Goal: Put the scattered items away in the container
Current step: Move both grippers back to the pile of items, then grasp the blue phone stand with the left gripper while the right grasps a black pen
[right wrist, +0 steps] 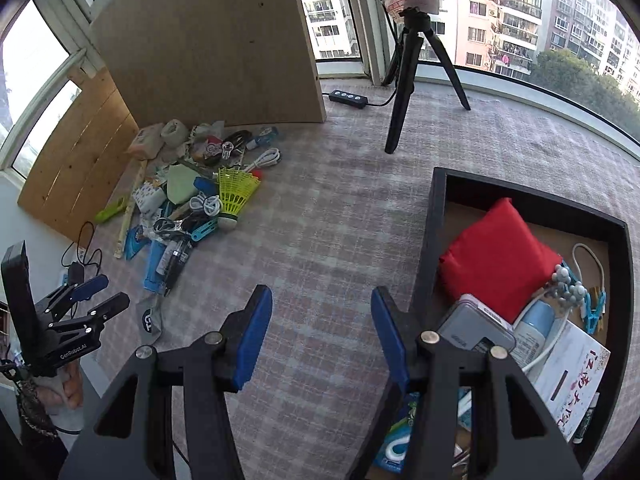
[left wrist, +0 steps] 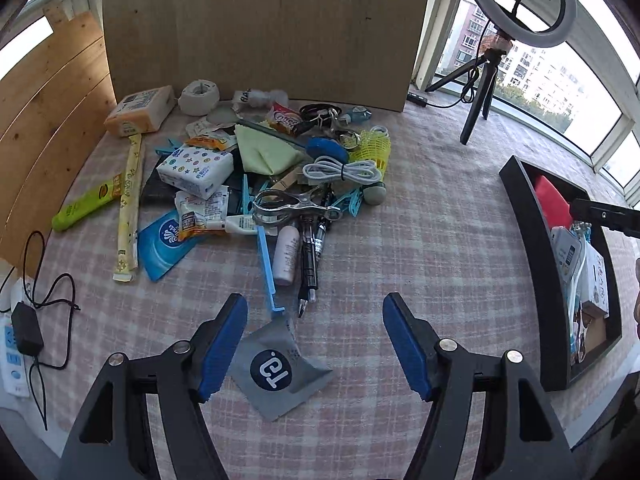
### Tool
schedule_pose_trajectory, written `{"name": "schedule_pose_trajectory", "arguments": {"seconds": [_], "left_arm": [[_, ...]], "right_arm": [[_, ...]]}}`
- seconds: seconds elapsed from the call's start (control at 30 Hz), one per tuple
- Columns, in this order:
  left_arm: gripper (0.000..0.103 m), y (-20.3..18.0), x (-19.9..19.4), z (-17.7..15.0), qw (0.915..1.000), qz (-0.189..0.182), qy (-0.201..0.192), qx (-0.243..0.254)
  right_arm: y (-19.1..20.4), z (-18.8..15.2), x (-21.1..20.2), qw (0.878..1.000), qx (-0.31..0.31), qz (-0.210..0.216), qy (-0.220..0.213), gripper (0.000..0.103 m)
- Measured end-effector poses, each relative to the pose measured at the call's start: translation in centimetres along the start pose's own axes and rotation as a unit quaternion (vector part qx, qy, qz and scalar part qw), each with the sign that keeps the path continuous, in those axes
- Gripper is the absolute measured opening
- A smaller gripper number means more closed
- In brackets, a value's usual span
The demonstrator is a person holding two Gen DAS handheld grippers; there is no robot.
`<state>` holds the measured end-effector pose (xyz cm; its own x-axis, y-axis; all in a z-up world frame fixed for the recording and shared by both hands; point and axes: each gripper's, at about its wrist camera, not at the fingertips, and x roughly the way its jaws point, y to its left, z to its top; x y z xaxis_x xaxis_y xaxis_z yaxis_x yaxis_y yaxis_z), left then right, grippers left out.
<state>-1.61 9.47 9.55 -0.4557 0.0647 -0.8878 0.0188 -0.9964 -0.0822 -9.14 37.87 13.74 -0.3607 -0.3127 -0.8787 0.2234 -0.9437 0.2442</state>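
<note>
Clutter pile (left wrist: 272,176) against cardboard panel (left wrist: 264,28), tripod (right wrist: 412,76) beside black container (right wrist: 436,216)

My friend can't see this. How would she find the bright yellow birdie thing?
Start at the tall cardboard sheet, then drop to the pile of clutter in front of it. On the pile's right edge lies the shuttlecock, the only neon-yellow ribbed plastic cone there, with a white tip.
</note>
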Motion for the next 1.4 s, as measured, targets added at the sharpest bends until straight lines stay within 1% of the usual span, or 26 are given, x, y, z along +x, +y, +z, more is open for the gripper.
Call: {"name": "schedule_pose_trajectory", "arguments": {"seconds": [0.23,0.27,0.3,0.37,0.43,0.5,0.57,0.67,0.73,0.8,0.9,1.03,1.27,1.3,1.4], "left_arm": [[0.063,3.8,1.9,0.4,0.9996,0.003,0.017,-0.022],[0.062,4.3,2.1,0.6,0.9994,0.004,0.018,-0.028],[0.059,4.7,2.3,0.7,0.9992,0.002,0.02,-0.034],[0.057,5.5,2.9,1.0,0.9985,-0.011,0.026,-0.047],[0.057,5.9,3.2,1.2,0.9978,-0.023,0.03,-0.055],[0.056,5.9,3.6,1.3,0.9977,-0.029,0.032,-0.052],[0.056,5.6,3.9,1.5,0.9979,-0.034,0.035,-0.043],[0.054,5.1,4.4,1.7,0.9984,-0.03,0.035,-0.032],[0.049,5.0,4.8,1.8,0.9983,-0.032,0.039,-0.03],[0.049,4.9,5.1,1.8,0.9983,-0.032,0.041,-0.027],[0.049,4.8,5.6,1.7,0.998,-0.035,0.046,-0.025],[0.049,4.7,6.2,1.6,0.9979,-0.033,0.051,-0.023],[0.047,5.0,6.9,1.6,0.9974,-0.033,0.058,-0.029],[0.046,5.0,7.0,1.5,0.9975,-0.03,0.058,-0.027],[0.038,5.0,7.2,1.4,0.9978,-0.019,0.06,-0.021]], "right_arm": [[7.8,0.9,4.5,0.998,-0.02,0.044,0.036,0.049],[9.0,1.0,5.3,0.998,-0.022,0.05,0.043,0.046],[10.0,1.2,6.0,0.997,-0.025,0.057,0.051,0.042],[12.3,1.4,7.6,0.995,-0.035,0.065,0.066,0.039],[14.2,1.6,9.0,0.994,-0.048,0.063,0.076,0.038],[15.7,2.0,10.6,0.992,-0.054,0.064,0.09,0.03],[16.8,2.5,12.0,0.991,-0.055,0.063,0.101,0.026],[17.8,3.2,14.1,0.99,-0.056,0.054,0.115,0.025],[18.2,3.6,15.5,0.989,-0.05,0.055,0.13,0.021],[18.4,3.8,16.8,0.987,-0.046,0.055,0.143,0.019],[18.7,4.1,18.1,0.986,-0.045,0.05,0.153,0.018],[19.0,4.3,19.1,0.984,-0.04,0.054,0.163,0.018],[20.0,4.3,20.0,0.983,-0.056,0.03,0.17,0.018],[20.1,4.3,20.1,0.983,-0.06,0.026,0.171,0.018],[20.4,4.1,20.1,0.982,-0.074,0.01,0.174,0.018]]}}
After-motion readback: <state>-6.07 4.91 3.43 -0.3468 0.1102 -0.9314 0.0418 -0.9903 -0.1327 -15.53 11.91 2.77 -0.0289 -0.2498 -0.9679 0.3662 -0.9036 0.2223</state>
